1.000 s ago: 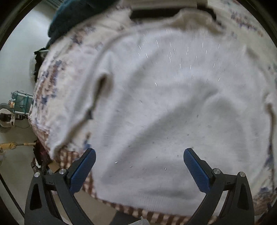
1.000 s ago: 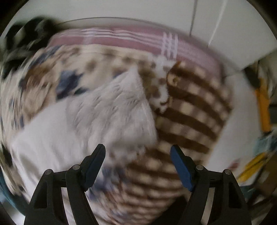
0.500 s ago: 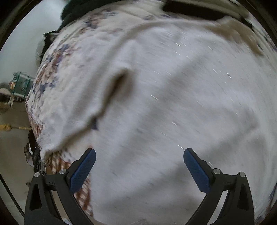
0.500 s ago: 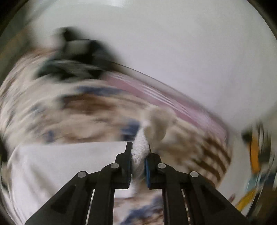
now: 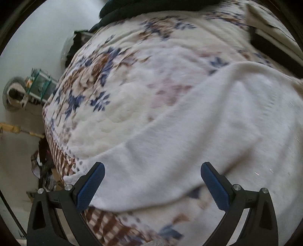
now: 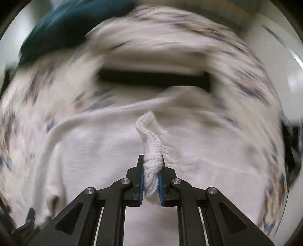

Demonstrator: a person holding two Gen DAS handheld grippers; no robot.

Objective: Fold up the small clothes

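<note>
In the left wrist view, the left gripper (image 5: 151, 181) has its jaws spread wide and holds nothing. Between and beyond the blue pads (image 5: 90, 186) lies the white sweater (image 5: 198, 132), spread over the flowered blanket (image 5: 117, 75). The sweater covers the right and lower part of the blanket; its near edge is just in front of the pads. Whether the pads touch the fabric I cannot tell. At the far side of the blanket there is a dark green cloth (image 5: 136, 9). Left of the blanket, on the pale floor (image 5: 28, 56), stand some small things — too small and blurred to name.

In the right wrist view, the picture is strongly blurred. The right gripper (image 6: 151, 178) has its jaws narrow, closed on a knitted ribbed piece of the white sweater (image 6: 149, 143), which rises from the jaws as a folded strip. The rest of the sweater lies flat on the flowered blanket (image 6: 37, 106) beyond and below the jaws. Beyond the sweater there is a black strip (image 6: 151, 79), and the dark green cloth (image 6: 62, 24) is at the far left of the blanket.
</note>
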